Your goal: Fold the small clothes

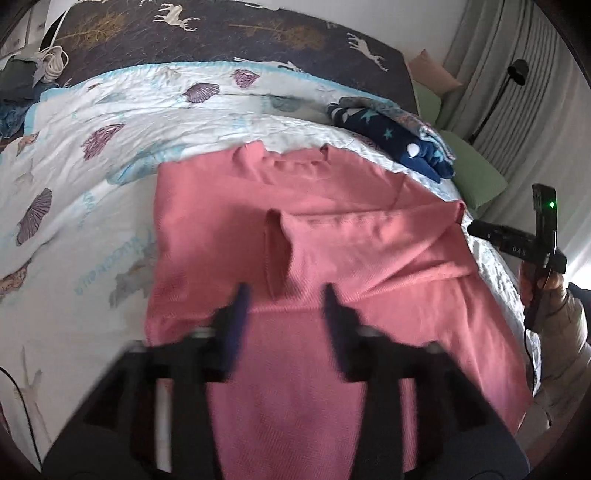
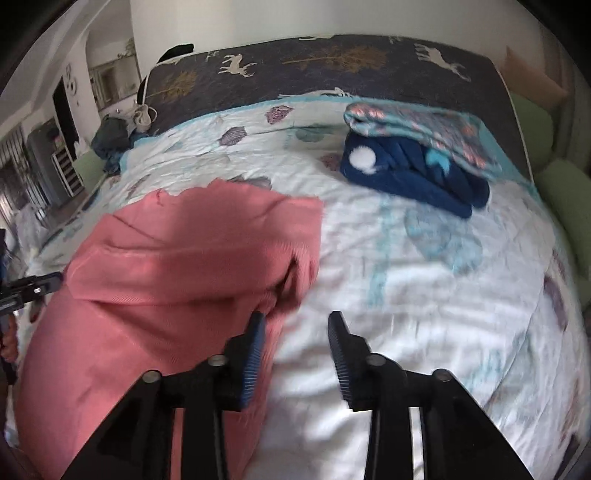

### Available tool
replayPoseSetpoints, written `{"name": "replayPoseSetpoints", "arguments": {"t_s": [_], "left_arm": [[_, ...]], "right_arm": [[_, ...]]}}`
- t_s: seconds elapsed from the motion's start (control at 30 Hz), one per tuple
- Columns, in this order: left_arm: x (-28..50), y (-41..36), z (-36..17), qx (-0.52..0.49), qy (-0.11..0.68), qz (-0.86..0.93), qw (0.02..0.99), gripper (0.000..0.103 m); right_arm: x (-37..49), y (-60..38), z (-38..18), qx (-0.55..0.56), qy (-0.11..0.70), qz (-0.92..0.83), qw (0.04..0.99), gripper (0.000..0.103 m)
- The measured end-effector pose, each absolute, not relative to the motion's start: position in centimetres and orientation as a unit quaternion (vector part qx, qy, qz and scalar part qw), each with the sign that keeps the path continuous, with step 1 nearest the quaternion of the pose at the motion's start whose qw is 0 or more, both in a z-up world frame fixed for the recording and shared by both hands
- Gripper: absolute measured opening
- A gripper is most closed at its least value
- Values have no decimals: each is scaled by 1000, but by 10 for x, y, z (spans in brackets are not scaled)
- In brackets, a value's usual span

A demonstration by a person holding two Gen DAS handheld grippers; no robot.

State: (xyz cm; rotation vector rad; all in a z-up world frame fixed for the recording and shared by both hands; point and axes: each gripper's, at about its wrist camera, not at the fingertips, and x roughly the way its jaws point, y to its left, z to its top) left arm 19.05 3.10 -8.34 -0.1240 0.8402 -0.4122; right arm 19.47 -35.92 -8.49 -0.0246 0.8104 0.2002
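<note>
A pink knitted garment [image 1: 332, 236] lies spread on the white shell-print quilt [image 1: 92, 177], with one sleeve folded across its middle. My left gripper [image 1: 284, 295] hovers over its lower part, jaws apart, nothing between the pads. In the right wrist view the same pink garment [image 2: 177, 266] fills the left half. My right gripper [image 2: 297, 325] stands open at its right edge; the left fingertip [image 2: 256, 325] is against the bunched cloth, and bare quilt [image 2: 406, 288] shows between the jaws. The right gripper's body [image 1: 517, 243], held in a hand, shows at the right of the left wrist view.
A folded pile of a navy star-print garment [image 2: 413, 177] under a teal patterned cloth [image 2: 424, 129] lies at the far right of the bed. A dark deer-print blanket [image 1: 229, 33] runs along the far edge. Dark clothes [image 2: 110, 140] and a white cord lie far left. Green cushions [image 1: 476, 170] lie beyond the bed's right side.
</note>
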Motion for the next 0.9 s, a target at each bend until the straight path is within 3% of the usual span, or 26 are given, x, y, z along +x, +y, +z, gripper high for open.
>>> {"name": "replayPoseSetpoints", "arguments": {"t_s": [0.07,0.2,0.23,0.27,0.3,0.33,0.43,0.67,0.8,0.9], "left_arm": [[202,29,-78,-61,401,-208,890,56],[243,18,-82,-72,412,-228,879,57],[249,13,-84,-71,414,-231,878,51],[258,4,-89,-64,418,-243,873,25],[261,-2,-92,-58,422,-250,869,7],[265,-11,-93,-53,427,-255,866,2],[264,-27,-68,-25,382,-271,883,2],[243,-38,83,61,167,-295,939,3],[202,-15,64,107,135,-287,942,4],[190,8,0,120,227,-267,929,9]], "right_arm": [[207,-361,-83,-10,396,100,913,36],[227,-367,-83,11,402,111,909,36],[230,-367,-84,13,403,113,908,36],[234,-366,-84,14,404,113,908,34],[236,-366,-84,15,403,112,908,29],[237,-365,-84,17,402,114,908,6],[229,-360,-77,9,384,124,915,4],[203,-364,-70,-12,351,120,929,4],[183,-354,-76,-70,347,113,928,4],[169,-343,-87,-104,367,129,915,4]]}}
